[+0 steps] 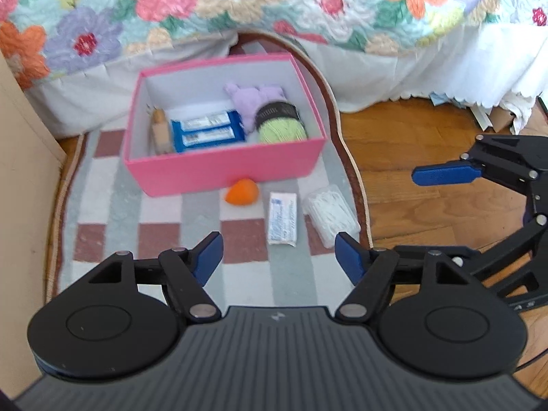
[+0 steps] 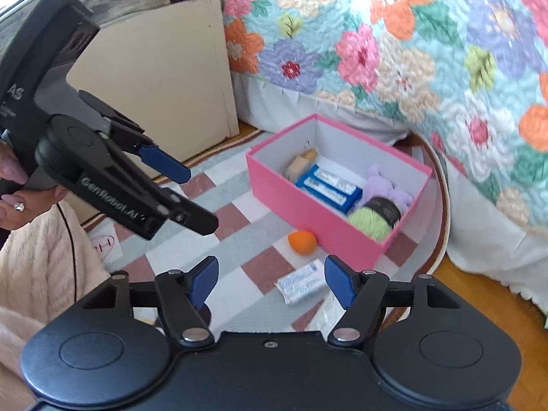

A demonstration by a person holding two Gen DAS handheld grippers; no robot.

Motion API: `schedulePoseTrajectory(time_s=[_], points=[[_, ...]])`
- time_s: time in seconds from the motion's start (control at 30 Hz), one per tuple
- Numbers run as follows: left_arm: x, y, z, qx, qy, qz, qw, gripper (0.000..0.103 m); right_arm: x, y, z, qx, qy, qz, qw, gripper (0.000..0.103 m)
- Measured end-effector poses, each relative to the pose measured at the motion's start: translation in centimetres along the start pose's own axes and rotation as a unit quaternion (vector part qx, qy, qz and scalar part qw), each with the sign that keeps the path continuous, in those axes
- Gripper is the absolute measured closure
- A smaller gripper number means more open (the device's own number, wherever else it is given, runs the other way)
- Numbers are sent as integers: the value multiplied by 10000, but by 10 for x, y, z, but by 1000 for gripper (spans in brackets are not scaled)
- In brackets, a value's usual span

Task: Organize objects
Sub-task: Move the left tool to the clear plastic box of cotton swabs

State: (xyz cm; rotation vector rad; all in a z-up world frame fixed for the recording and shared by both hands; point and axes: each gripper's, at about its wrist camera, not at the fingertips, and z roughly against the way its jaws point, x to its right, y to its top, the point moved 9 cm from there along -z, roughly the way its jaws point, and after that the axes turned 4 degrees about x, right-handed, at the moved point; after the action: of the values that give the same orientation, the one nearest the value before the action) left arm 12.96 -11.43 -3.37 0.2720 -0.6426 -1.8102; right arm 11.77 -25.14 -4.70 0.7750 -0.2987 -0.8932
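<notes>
Tissue pack (image 1: 282,218) lies flat on the checked rug (image 1: 164,205), just ahead of the left gripper (image 1: 279,257) and a bit right of its centre line; long axis runs roughly away from that gripper, i.e. along the pointing direction, so the jaws would straddle its short width w/o much wrist roll. In the right wrist view the same pack (image 2: 301,282) sits just beyond the right gripper (image 2: 270,279), between its pads but angled diagonally.

Both hands look about equally near; my guess is the left has the cleaner line-up.

Orange ball (image 1: 241,191) rests against the front wall of the pink box (image 1: 222,171); bag of cotton swabs (image 1: 330,214) lies just right of the pack, near the rug edge. Box already holds yarn, a purple plush, blue packets.

Jaws: both grippers spread apart, nothing between the pads, nothing gripped. Both tilt down toward the rug, hanging above it, not touching anything. Left gripper seen from the right view is held high on the left side, by a hand (image 2: 13,188).
</notes>
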Motion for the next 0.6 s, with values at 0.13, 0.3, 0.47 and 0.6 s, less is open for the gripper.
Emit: schedulePoseTrajectory(time_s=[0.13, 0.3, 0.47, 0.6], points=[[10, -11, -34, -85, -108, 159, 9998, 32, 14, -26, -21, -60, 21, 3, 10000, 29], [15, -19, -77, -111, -171, 372, 9991, 32, 24, -63, -56, -195, -103, 277, 9994, 28], [24, -27, -115, -214, -320, 460, 9982, 34, 35, -91, -91, -217, -231, 456, 9985, 28], [39, -30, -151, -295, -382, 300, 9984, 38, 48, -103, -117, -226, -470, 560, 9971, 28]])
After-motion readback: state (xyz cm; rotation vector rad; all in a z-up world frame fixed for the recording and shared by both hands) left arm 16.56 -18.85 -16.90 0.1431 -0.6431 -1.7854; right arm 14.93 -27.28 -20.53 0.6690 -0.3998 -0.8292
